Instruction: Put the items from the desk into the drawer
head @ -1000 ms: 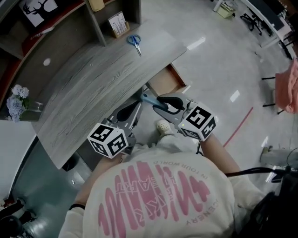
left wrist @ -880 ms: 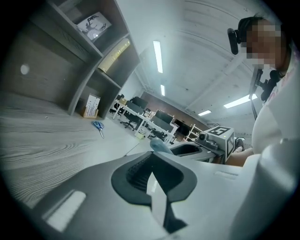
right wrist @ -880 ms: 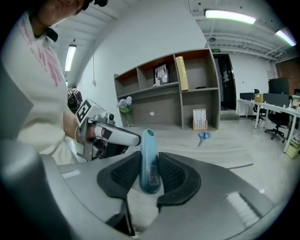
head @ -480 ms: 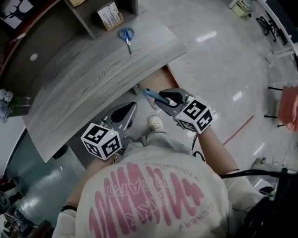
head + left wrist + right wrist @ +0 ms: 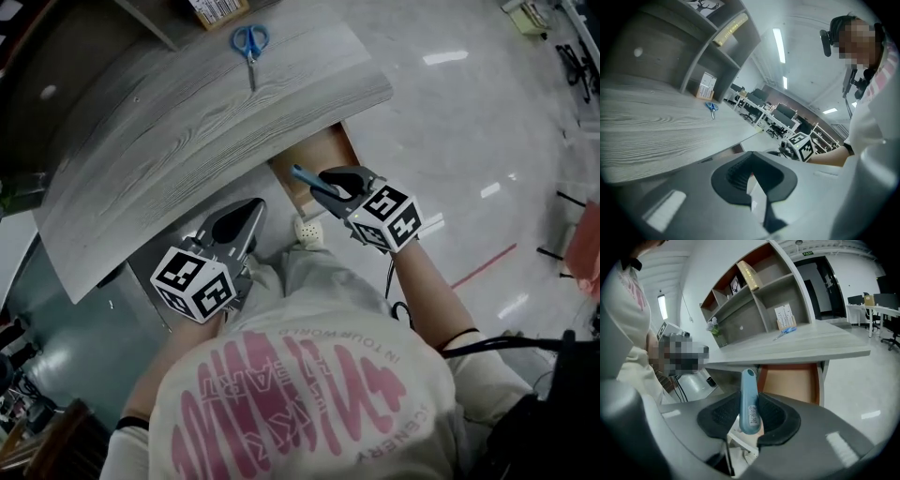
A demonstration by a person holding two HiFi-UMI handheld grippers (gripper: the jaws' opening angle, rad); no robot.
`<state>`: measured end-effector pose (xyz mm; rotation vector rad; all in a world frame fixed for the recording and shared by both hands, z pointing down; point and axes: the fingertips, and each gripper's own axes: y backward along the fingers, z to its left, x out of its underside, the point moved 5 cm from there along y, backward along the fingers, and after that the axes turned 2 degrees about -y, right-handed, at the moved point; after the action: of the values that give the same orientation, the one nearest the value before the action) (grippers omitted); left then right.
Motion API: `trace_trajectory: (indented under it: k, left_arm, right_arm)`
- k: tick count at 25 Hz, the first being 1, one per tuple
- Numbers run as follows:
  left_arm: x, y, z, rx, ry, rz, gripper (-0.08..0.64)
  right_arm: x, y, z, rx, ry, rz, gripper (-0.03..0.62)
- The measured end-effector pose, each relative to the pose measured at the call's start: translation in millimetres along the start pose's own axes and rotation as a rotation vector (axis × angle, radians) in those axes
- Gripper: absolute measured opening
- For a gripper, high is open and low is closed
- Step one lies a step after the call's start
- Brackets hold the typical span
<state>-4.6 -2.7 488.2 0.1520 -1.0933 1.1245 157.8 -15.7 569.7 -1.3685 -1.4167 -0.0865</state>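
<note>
Blue tool [image 5: 748, 397] — one — pinched in the right claw [image 5: 751, 419]; left claw [image 5: 751, 182] closed, empty; one pair of scissors [image 5: 248, 47] on desk [image 5: 187, 122].

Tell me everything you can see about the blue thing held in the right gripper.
The blue thing is a slim, smooth stick, plastic by its look, with a rounded tip that seems to have a small hole and a small printed label on its side. The right gripper clamps its lower part; the tip points toward the open drawer.
</note>
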Motion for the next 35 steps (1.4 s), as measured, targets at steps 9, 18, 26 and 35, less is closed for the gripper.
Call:
trace_trajectory:
  k: [9,18,26,35]
  left_arm:
    - [11.5,1.4,10.6,-0.07,0.057,0.028,0.02]
    - [24.8,15.3,21.3,-0.133,0.119,0.043,0.02]
    - [20.0,19.5,28.2,-0.14,0.135,0.016,0.02]
    - [19.6,45.6,36.5,-0.197,0.129,-0.091,0.02]
  right_arm:
    - [46.3,-35.9,-56.4,0.12,-0.053,0.15,0.125]
    - [70.5,-65.8,-68.5,0.165,-0.029,0.303,0.126]
    - [77.5,-79.0,-68.8,0.129,0.0,0.409,0.13]
    - [59.6,-65.9,-60.3,0.115,-0.052,0.312,0.13]
